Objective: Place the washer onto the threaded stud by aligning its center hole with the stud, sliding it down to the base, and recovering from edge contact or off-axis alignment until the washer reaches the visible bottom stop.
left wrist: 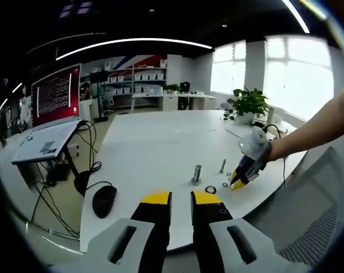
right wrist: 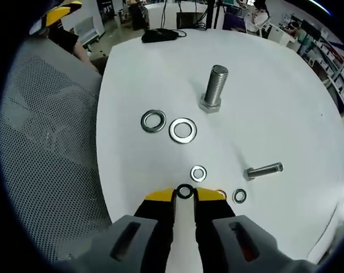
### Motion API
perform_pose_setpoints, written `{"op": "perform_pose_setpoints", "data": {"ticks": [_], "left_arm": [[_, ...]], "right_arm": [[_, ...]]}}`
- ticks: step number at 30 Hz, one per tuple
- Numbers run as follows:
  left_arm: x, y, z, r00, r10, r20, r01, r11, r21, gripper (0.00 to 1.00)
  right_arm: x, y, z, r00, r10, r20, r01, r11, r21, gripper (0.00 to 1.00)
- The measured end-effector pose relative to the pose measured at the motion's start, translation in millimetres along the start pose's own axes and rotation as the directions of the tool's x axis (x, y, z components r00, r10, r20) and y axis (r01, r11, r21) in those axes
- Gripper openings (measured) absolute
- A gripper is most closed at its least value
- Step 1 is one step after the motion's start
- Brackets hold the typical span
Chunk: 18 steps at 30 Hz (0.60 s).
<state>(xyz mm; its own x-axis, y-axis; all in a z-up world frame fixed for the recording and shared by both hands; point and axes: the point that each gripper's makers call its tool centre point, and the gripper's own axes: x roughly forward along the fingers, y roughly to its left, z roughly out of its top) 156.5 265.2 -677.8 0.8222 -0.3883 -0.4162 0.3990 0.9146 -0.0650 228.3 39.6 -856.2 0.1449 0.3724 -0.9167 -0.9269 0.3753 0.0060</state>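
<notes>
desk (right wrist: 274, 85): white, round-edged top carrying all the small hardware; a mesh chair back (right wrist: 46, 148) stands against its edge.
laptop (left wrist: 52, 114): open on a side stand well apart from the upright stud, screen lit red.
potted plant (left wrist: 249, 103): on the desk's far side, well beyond the upright stud.
mouse (left wrist: 104, 200): black, near the desk's rim, well apart from the upright stud.
right tongs (right wrist: 185, 194): low over the desk, near the upright stud; yellow tips drawn narrow, with a small dark washer (right wrist: 185, 191) sitting between the tips. In the left gripper view these tongs (left wrist: 237, 183) tilt down beside the hardware, held by a hand (left wrist: 263, 149).
left tongs (left wrist: 181, 198): held back off the desk's edge, well apart from the upright stud; tips narrowly parted with nothing between them.
upright stud (right wrist: 214, 88): threaded bolt standing on its hex head, its shaft bare.
lying bolt (right wrist: 264, 170): on its side, near the upright stud.
large washers: two lie flat near the upright stud's base, one (right wrist: 153, 121) just beside the other (right wrist: 183, 130).
small washers: one (right wrist: 199, 173) lies between the large washers and the right tongs; another (right wrist: 239, 196) lies just beside the tongs' tip, below the lying bolt.
</notes>
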Motion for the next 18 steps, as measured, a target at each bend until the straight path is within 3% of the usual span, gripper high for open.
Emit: {"op": "perform_pose_setpoints", "data": {"ticks": [10, 18], "left_arm": [[0, 0.6, 0.5, 1.000, 0.004, 0.003, -0.004, 1.000, -0.003, 0.11], [0, 0.4, 0.0, 1.000, 0.002, -0.001, -0.002, 1.000, -0.001, 0.11]], "right_arm": [[-15, -2, 6.2, 1.000, 0.004, 0.015, -0.003, 1.000, -0.011, 0.14], [-30, -6, 9.6, 0.999, 0.011, 0.050, -0.013, 1.000, 0.028, 0.14]]}}
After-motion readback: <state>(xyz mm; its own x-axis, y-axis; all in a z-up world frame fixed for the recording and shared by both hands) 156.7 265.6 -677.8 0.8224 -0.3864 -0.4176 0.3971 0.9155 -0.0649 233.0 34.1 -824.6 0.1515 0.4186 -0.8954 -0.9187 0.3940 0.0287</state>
